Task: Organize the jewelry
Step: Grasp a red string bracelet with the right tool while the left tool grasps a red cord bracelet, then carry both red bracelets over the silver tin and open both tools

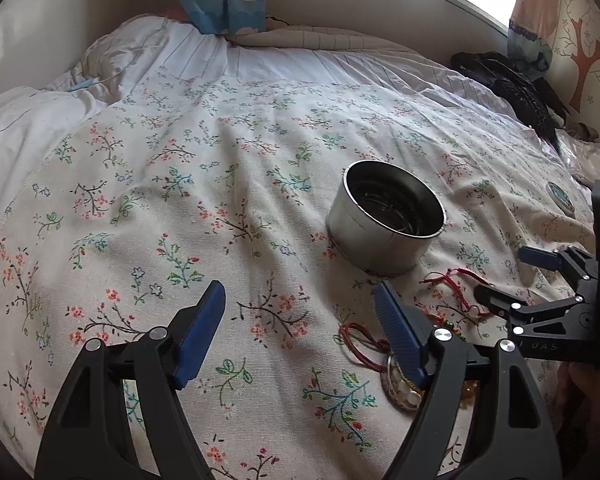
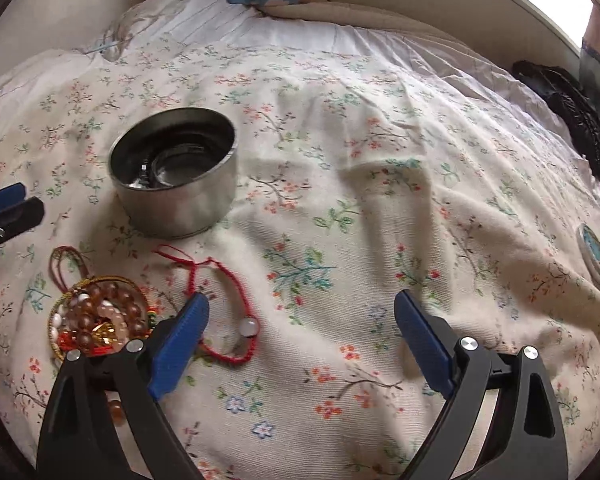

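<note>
Hovering: left hand-held gripper point(image 1: 300, 320) — jaws apart, nothing held
Right hand-held gripper point(image 2: 302, 330): released — above red string bracelet point(image 2: 236, 312)
Tin point(image 2: 174, 172): far-left on bed point(image 2: 380, 160)

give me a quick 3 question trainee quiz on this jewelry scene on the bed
1. True or false: the round metal tin stands upright with its lid off.
2. Which item lies nearest the left blue pad of the right gripper? A) red cord bracelet B) round lid C) black garment
3. Fill in: the pile of beaded bracelets rests on the ______ bedspread.

Key
1. True. The tin is open at the top and the lid lies apart, far to the right.
2. A. The cord runs just beside that pad.
3. Floral. Both the left gripper and the right one have jaws open, with nothing between them.
</note>
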Demonstrator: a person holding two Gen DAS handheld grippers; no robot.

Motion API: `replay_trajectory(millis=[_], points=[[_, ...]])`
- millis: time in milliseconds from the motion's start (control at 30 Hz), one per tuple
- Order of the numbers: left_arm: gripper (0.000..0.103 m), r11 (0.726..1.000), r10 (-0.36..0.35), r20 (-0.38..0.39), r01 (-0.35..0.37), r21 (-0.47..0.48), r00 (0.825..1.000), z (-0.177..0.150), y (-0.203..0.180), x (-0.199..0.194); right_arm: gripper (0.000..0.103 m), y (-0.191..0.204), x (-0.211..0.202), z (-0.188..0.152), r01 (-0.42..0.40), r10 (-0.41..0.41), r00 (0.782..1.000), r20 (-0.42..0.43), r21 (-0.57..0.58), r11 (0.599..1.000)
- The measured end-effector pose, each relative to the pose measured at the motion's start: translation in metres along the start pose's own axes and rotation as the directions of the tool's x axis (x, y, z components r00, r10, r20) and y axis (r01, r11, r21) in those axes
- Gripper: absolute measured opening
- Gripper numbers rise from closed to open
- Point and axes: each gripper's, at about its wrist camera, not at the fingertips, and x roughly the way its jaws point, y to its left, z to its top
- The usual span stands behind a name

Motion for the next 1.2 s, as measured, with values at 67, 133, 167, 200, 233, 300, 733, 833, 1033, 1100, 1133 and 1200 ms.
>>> replay_trajectory(millis=[67, 133, 167, 200, 233, 300, 733, 833, 1033, 1100, 1133, 1200], points=[[0.073, 0.997, -0.059, -0.003, 0.059, 0.042, 0.998, -0.002, -0.010, -0.001, 0.090, 0.002, 0.004, 0.001, -0.058, 0.058, 0.998, -0.016, 0.011, 0.998], [0.073, 0.990, -0.099, -0.007, 0.099, 0.099, 0.995, -0.005, -0.023, -0.002, 0.087, 0.002, 0.005, 0.000, -0.080, 0.080, 0.997, -0.021, 0.017, 0.997], [0.073, 0.985, -0.113, -0.016, 0.114, 0.129, 0.994, -0.007, -0.030, -0.001, 0.075, 0.002, 0.007, 0.000, -0.094, 0.095, 0.995, -0.026, 0.025, 0.995], [0.073, 0.980, -0.121, -0.030, 0.124, 0.156, 0.992, -0.010, -0.036, 0.001, 0.059, 0.002, 0.008, 0.000, -0.109, 0.110, 0.993, -0.032, 0.032, 0.994], [0.073, 0.974, -0.128, -0.045, 0.134, 0.182, 0.991, -0.012, -0.043, 0.003, 0.051, 0.002, 0.009, 0.000, -0.119, 0.120, 0.992, -0.037, 0.034, 0.992], [0.073, 0.968, -0.122, -0.052, 0.130, 0.214, 0.991, -0.015, -0.050, 0.003, 0.036, 0.003, 0.009, 0.001, -0.126, 0.127, 0.991, -0.036, 0.030, 0.992], [0.008, 0.989, -0.004, -0.125, 0.022, 0.145, 0.992, -0.013, -0.029, 0.027, 0.033, -0.005, 0.016, 0.002, -0.177, 0.181, 0.982, -0.052, 0.073, 0.982], [0.003, 0.988, -0.039, -0.080, 0.050, 0.143, 0.996, -0.012, -0.029, 0.016, 0.022, -0.007, 0.015, 0.002, -0.205, 0.209, 0.977, -0.045, 0.089, 0.975], [0.003, 0.979, -0.205, 0.057, 0.205, 0.005, 0.977, 0.000, -0.006, -0.014, 0.009, -0.016, 0.007, 0.002, -0.270, 0.272, 0.962, 0.003, 0.145, 0.952], [0.003, 0.965, -0.253, 0.100, 0.259, -0.048, 0.962, 0.003, 0.004, -0.021, 0.007, -0.019, 0.002, 0.003, -0.289, 0.288, 0.957, 0.026, 0.161, 0.944], [0.003, 0.955, -0.279, 0.123, 0.289, -0.068, 0.952, 0.004, 0.008, -0.024, 0.007, -0.020, 0.000, 0.003, -0.297, 0.296, 0.955, 0.037, 0.168, 0.940], [0.003, 0.931, -0.331, 0.179, 0.351, -0.096, 0.927, 0.007, 0.014, -0.033, 0.006, -0.022, -0.005, 0.004, -0.318, 0.312, 0.948, 0.064, 0.179, 0.931]])
